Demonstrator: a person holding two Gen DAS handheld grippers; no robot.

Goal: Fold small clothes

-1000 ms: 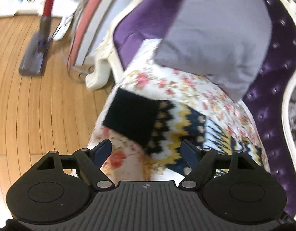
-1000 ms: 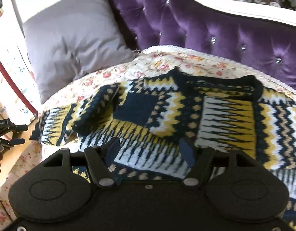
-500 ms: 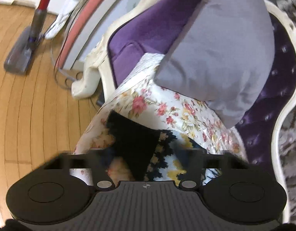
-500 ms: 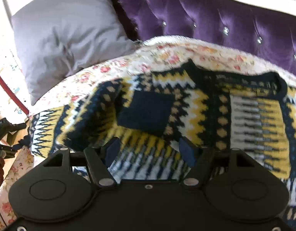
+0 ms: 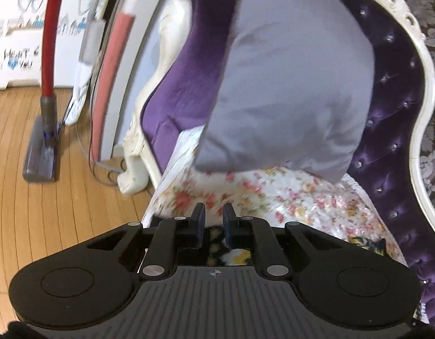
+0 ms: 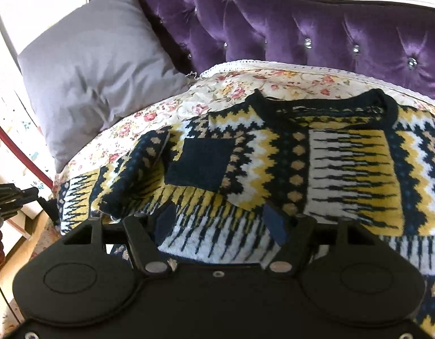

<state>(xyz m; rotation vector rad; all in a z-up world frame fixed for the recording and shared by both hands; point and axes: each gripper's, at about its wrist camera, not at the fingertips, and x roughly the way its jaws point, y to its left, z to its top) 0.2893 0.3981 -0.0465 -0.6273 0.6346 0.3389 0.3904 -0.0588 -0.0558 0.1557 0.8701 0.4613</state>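
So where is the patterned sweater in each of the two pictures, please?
Left wrist view: only a small piece of the sweater shows at the bottom centre, between the nearly closed fingers of the left tool.
Right wrist view: the sweater fills the centre and right, spread on the floral cover, with the open right tool just above its hem.
Shared landmark: the grey pillow.

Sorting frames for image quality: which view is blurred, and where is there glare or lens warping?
Left wrist view: motion blur smears the floral cover and grey pillow; floorboards bow from the fisheye. Right wrist view: sharp on the patterned sweater; bright sheen on the purple tufted backrest; blown-out white at the far left edge.
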